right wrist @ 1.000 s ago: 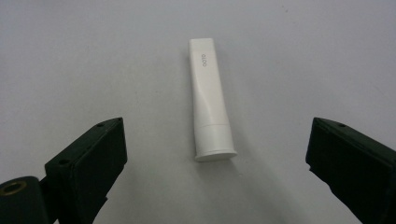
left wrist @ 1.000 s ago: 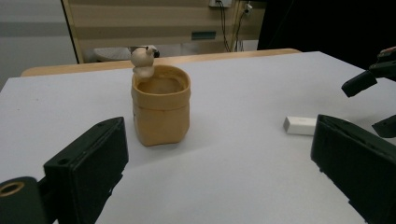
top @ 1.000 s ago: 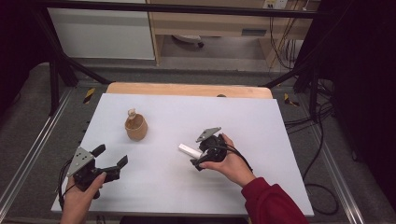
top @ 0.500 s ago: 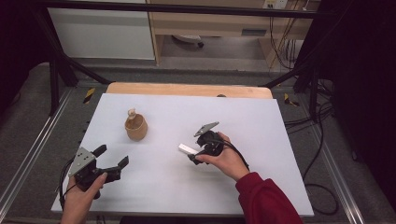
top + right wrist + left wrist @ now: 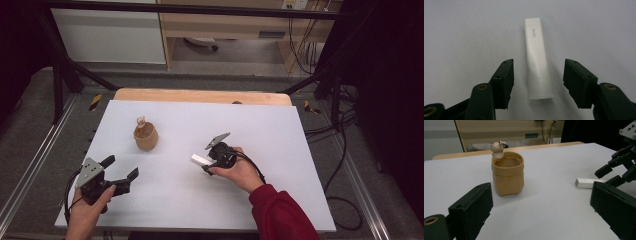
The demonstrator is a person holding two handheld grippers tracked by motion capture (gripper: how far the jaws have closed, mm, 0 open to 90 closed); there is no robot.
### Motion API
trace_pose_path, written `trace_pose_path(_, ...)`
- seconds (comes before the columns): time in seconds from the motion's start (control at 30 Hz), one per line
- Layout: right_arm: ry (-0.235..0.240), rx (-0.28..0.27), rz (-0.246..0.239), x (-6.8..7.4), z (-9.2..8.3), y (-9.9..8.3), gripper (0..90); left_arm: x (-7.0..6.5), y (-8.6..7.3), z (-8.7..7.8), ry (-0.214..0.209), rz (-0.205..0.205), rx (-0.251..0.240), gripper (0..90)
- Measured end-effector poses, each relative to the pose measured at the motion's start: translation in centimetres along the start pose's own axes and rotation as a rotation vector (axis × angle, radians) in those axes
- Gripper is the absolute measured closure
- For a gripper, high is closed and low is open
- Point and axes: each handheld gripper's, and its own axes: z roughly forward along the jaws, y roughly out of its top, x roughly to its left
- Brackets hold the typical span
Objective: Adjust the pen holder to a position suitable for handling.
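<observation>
White plastic tube (image 5: 537, 58) lying flat on the pale tabletop (image 5: 300, 150), right of centre, well apart from the tan cup (image 5: 145, 136) with its small figure on the rim. Right gripper (image 5: 537, 83) set down over the tube's wider end; fingers (image 5: 579, 82) just been closing, tube between them, a gap visible on each side, no contact yet. Left gripper (image 5: 120, 170) low at the near left edge, fingers spread wide, nothing between them. Judged light, smooth-skinned and likely slippery; body probably yields under pressure, cap end stiffer. Best taken across the flat sides near the middle, with moderate squeeze. Risk: tube skidding or rotating on the tabletop if pinched off-centre.
</observation>
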Motion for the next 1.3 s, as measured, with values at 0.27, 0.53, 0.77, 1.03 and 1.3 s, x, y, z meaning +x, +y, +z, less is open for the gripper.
trace_pose_path(0.27, 0.001, 0.012, -0.025, 0.1, 0.4, -0.3, 53.3, -0.2, 0.0, 0.1, -0.004, 0.007, 0.0, 4.6)
trace_pose_path(0.53, 0.008, 0.008, -0.023, 0.1, 0.5, -0.4, 58.2, -0.2, 0.0, 0.1, -0.005, 0.008, 0.002, 4.6)
trace_pose_path(0.77, 0.013, -0.007, -0.016, 0.0, 0.8, -0.5, 60.8, -0.2, 0.0, 0.1, -0.008, 0.011, 0.006, 4.8)
trace_pose_path(1.03, 0.002, -0.011, -0.028, 0.0, 0.9, -0.9, 62.8, -0.2, 0.0, 0.1, -0.006, 0.012, 0.007, 4.9)
trace_pose_path(1.3, -0.01, -0.009, -0.043, 0.1, 0.8, -1.0, 66.4, -0.2, 0.0, 0.1, -0.001, 0.019, 0.008, 4.9)
